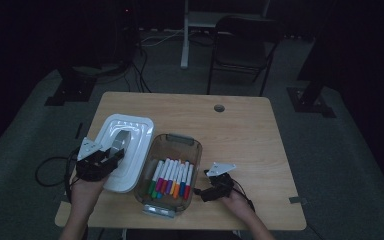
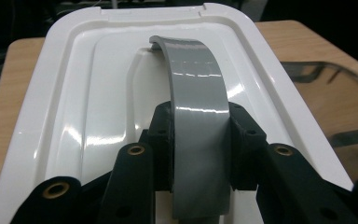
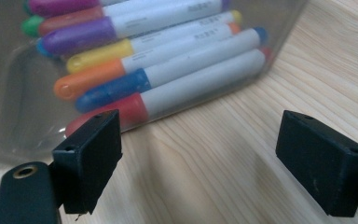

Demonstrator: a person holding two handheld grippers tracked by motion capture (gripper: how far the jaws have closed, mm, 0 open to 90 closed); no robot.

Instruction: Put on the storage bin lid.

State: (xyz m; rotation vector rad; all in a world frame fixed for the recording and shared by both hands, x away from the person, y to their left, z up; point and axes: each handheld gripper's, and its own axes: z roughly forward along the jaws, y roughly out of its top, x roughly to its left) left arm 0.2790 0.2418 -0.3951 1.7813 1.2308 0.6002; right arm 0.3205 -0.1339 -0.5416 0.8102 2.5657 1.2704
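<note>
Left tool [image 2: 199, 140] clamped on lid [image 2: 98, 93] handle [image 2: 198, 102], near end cut off; right tool [image 3: 205, 154] apart.

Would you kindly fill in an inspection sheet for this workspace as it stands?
Surface: wooden table, with a grommet hole.
Job's things: white lid beside the clear bin of markers.
Clutter: nothing seen.
Grippers: left gripper clamps the lid's grey handle; right gripper open above the table, beside the bin.
Cables: one trails from each gripper; more on the floor.
Surroundings: dark room, folding chair.
</note>
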